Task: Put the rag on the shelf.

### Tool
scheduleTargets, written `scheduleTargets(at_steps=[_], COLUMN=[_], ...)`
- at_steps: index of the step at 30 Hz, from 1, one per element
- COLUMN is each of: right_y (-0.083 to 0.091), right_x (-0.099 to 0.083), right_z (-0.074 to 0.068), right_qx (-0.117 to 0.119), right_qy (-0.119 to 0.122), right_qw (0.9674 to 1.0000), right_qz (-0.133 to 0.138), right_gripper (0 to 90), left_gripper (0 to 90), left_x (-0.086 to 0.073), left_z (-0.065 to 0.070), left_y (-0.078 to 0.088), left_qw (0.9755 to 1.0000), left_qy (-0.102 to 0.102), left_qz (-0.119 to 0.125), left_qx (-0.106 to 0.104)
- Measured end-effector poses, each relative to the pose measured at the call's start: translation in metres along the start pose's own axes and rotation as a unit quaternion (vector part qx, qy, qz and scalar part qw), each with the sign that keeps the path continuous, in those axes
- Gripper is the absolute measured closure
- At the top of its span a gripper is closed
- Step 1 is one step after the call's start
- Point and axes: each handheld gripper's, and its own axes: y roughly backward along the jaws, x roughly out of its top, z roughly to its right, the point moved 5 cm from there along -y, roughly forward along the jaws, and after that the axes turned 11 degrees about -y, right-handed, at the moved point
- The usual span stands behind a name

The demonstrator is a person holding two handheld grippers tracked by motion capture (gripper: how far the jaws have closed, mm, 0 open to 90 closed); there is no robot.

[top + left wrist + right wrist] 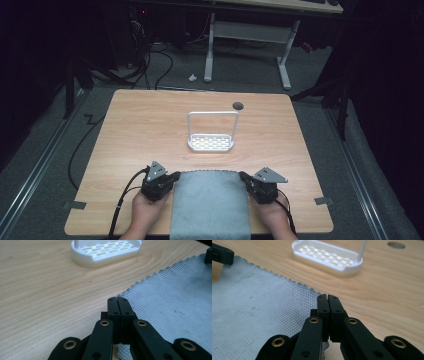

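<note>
High view: a grey cloth [210, 204] lies at the table's [130, 125] near edge, hanging over it. The left gripper [171, 178] sits at the cloth's far left corner, the right gripper [244, 177] at its far right corner. In both gripper views the jaws are pressed together over the cloth's corner edge; whether they pinch it, I cannot tell. Farther off, mid-table, stands a white rack [211, 142] with a tall hoop handle.

Cloth [210, 205] lies before the rack [211, 143] (table [140, 125] centre).
</note>
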Motion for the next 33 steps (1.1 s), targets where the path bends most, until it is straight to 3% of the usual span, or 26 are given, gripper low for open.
scheduleTargets(at_steps=[4,6,10,11,13,20,33], right_y=[0.015,0.027,0.037,0.042,0.048,0.061,0.072], right_x=[0.007,0.013,0.018,0.021,0.025,0.037,0.068], right_z=[-0.006,-0.010,-0.013,-0.016,-0.018,-0.025,-0.030], right_qx=[0.000,0.001,0.004,0.005,0.005,0.003,0.000], right_qy=[0.004,0.007,0.011,0.013,0.016,0.021,0.034], right_qw=[0.9995,0.9985,0.9972,0.9960,0.9945,0.9886,0.9806], right_qz=[0.032,0.054,0.074,0.088,0.103,0.149,0.193], right_gripper=[89.8,89.8,89.8,89.8,89.8,89.8,89.8], left_gripper=[89.5,89.5,89.5,89.6,89.6,89.6,89.6], left_x=[0.007,0.012,0.018,0.024,0.026,0.041,0.074], left_z=[0.007,0.013,0.015,0.016,0.017,0.024,0.019], left_y=[0.015,0.029,0.041,0.048,0.052,0.069,0.085], left_qw=[0.9997,0.9989,0.9975,0.9961,0.9954,0.9881,0.9776], left_qy=[0.000,-0.005,-0.007,-0.008,-0.010,-0.022,-0.035], left_qz=[0.022,0.045,0.067,0.083,0.090,0.139,0.186], left_qx=[0.006,0.014,0.022,0.027,0.030,0.063,0.092])
